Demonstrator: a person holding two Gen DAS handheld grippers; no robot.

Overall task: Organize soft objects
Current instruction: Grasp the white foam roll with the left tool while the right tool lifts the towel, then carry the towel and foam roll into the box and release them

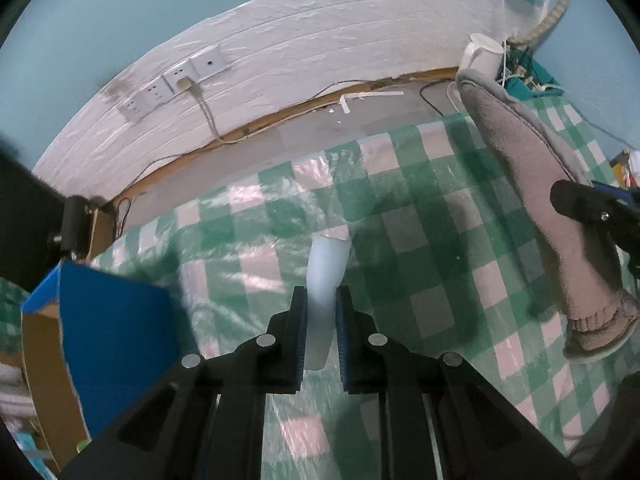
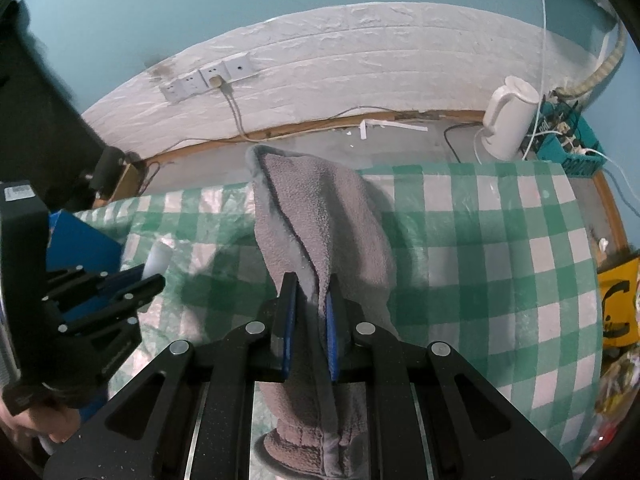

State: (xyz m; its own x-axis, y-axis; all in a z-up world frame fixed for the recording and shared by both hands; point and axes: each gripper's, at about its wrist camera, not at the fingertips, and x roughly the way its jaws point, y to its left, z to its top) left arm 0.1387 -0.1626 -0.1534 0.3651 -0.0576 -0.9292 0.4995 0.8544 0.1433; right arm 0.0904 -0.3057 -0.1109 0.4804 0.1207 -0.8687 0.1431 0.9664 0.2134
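My left gripper (image 1: 322, 300) is shut on a pale white soft tube (image 1: 325, 276), squeezed thin between the blue pads and held above the green-checked tablecloth (image 1: 420, 208). My right gripper (image 2: 311, 294) is shut on a grey fleece slipper (image 2: 320, 216), pinching its upper edge; the sole end hangs below the fingers. In the left wrist view the same slipper (image 1: 540, 184) hangs at the right under the right gripper's black finger. In the right wrist view the left gripper (image 2: 140, 276) shows at the left with the tube (image 2: 158, 260).
A blue cardboard box (image 1: 116, 344) stands open at the left table edge. A white kettle (image 2: 508, 120) and a teal basket of cables (image 2: 568, 148) sit at the back right. A socket strip (image 2: 208, 76) hangs on the white wall. A yellow bag (image 2: 618, 304) lies at the right.
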